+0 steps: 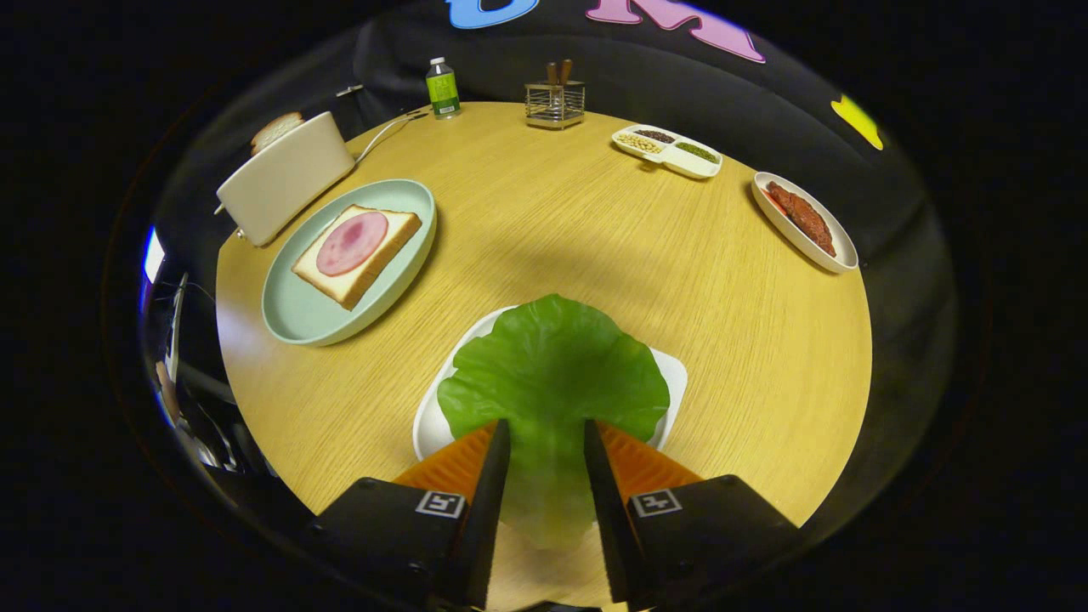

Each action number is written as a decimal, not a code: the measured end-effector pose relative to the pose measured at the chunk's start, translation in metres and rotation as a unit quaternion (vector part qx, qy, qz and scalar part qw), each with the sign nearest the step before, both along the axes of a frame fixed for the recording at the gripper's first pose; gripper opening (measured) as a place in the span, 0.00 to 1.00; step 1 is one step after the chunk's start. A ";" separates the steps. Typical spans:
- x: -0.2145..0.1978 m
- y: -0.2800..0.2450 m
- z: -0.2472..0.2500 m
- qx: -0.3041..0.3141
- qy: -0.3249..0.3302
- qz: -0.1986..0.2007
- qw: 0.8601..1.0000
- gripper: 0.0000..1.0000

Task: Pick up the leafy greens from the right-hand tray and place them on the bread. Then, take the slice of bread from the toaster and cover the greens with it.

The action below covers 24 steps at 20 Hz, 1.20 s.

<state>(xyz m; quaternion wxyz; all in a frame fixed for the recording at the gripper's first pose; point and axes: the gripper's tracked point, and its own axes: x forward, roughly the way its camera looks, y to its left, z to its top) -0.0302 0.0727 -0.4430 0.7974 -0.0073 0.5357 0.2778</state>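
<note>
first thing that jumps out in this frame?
The big leafy greens on the white tray, stem end between the hand-held gripper fingers, which straddle it without clearly pressing. Beyond, to the left, the bread topped with ham sits on a pale green plate beside the toaster.

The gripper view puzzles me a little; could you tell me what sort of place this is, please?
Probably a staged kitchen table in a recording booth: a toaster holding bread, a plate with bread and ham, and a lettuce leaf between the gripper fingers.
</note>
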 end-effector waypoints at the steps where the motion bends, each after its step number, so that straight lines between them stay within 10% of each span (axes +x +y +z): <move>1: 0.000 -0.001 -0.001 -0.004 0.002 -0.005 1.000 0.54; 5: 0.003 -0.003 -0.001 -0.013 -0.010 -0.022 1.000 0.06; 15: 0.023 0.025 0.092 0.039 -0.078 -0.048 0.995 0.06; 24: 0.032 0.127 0.166 0.070 -0.126 0.052 0.988 0.06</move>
